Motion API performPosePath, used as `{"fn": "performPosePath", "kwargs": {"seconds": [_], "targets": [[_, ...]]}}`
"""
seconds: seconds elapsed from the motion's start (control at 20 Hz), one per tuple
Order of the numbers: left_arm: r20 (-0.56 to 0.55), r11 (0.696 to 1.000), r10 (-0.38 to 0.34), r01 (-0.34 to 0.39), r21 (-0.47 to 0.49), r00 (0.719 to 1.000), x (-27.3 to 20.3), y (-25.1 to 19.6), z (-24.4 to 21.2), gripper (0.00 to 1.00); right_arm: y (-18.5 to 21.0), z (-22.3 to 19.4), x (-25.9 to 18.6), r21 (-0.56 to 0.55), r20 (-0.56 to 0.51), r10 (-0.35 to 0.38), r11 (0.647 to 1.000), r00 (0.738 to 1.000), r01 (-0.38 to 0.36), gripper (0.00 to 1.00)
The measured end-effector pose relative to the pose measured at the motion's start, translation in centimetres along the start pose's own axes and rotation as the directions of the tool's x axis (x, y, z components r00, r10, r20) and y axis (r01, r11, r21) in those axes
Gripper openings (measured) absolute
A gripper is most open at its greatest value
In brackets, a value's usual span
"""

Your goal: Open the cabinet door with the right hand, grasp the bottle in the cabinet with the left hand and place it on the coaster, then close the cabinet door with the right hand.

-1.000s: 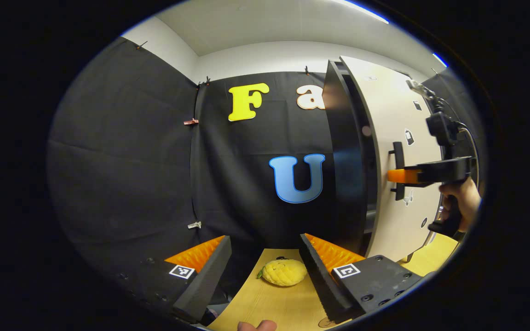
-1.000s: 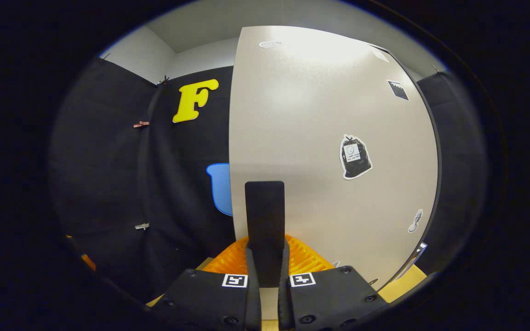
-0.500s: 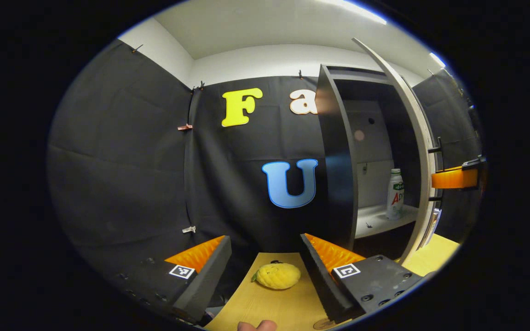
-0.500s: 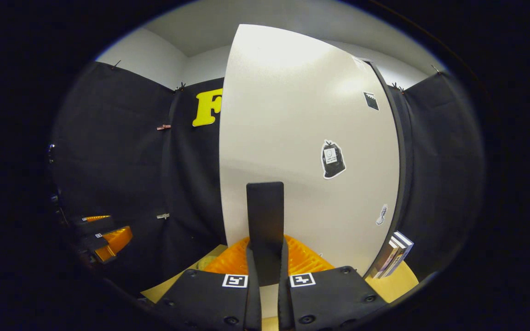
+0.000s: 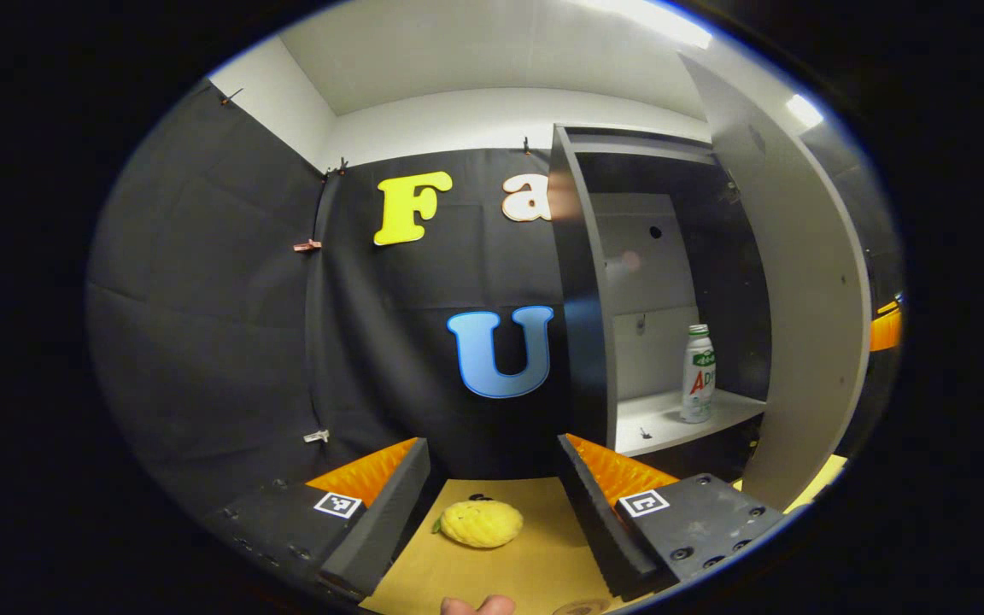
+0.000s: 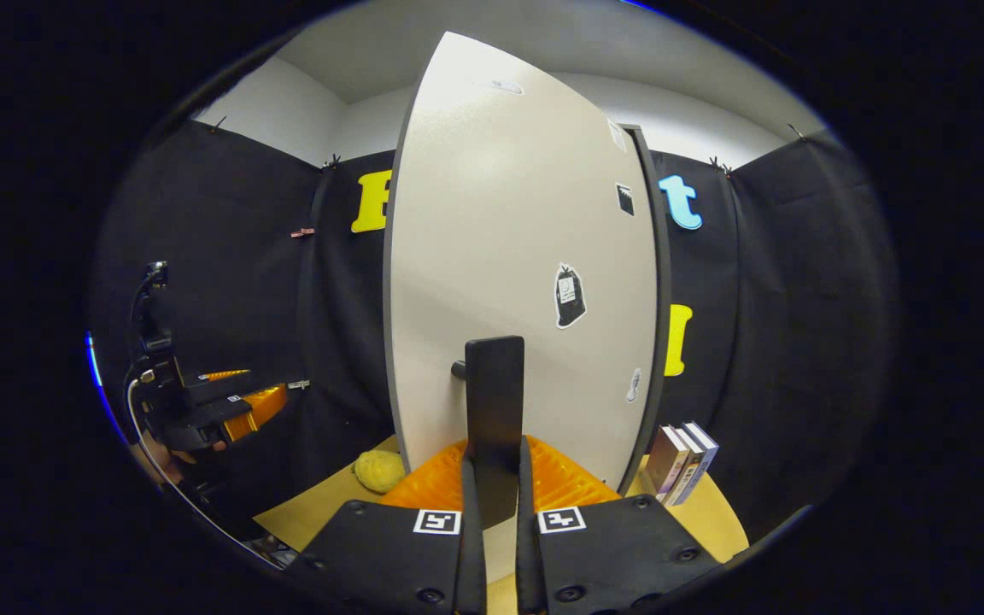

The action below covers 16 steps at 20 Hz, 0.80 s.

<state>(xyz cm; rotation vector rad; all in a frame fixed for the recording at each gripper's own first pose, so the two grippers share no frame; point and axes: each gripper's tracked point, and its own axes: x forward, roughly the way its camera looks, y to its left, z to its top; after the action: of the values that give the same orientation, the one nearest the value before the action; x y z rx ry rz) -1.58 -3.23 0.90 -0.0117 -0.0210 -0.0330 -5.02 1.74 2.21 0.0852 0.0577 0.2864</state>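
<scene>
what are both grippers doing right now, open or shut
Left gripper: open, holding nothing.
Right gripper: shut on the door handle.

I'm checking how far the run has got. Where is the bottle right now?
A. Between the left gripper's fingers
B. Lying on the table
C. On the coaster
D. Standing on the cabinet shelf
D: the bottle stands upright on the shelf inside the open cabinet, beyond the open left gripper.
</scene>
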Motion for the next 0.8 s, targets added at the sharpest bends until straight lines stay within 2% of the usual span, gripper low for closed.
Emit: {"fn": "performPosePath", "kwargs": {"seconds": [0.3,0.45,0.8], "targets": [[0.015,0.996,-0.089,0.089,-0.029,0.996,2.1,-6.3,0.6,0.94,-5.6,0.8,-3.0,-0.018,0.033,-0.117,0.993,0.993,0.118,0.17],[0.019,0.991,-0.127,0.128,-0.045,0.992,2.7,-9.4,0.6,0.94,-7.5,2.2,-4.1,0.023,0.079,-0.132,0.991,0.988,0.131,0.17],[-0.001,0.982,-0.172,0.171,-0.081,0.985,4.3,-15.2,0.5,0.92,-12.0,1.9,-5.3,0.049,0.073,-0.164,0.986,0.984,0.161,0.16]]}}
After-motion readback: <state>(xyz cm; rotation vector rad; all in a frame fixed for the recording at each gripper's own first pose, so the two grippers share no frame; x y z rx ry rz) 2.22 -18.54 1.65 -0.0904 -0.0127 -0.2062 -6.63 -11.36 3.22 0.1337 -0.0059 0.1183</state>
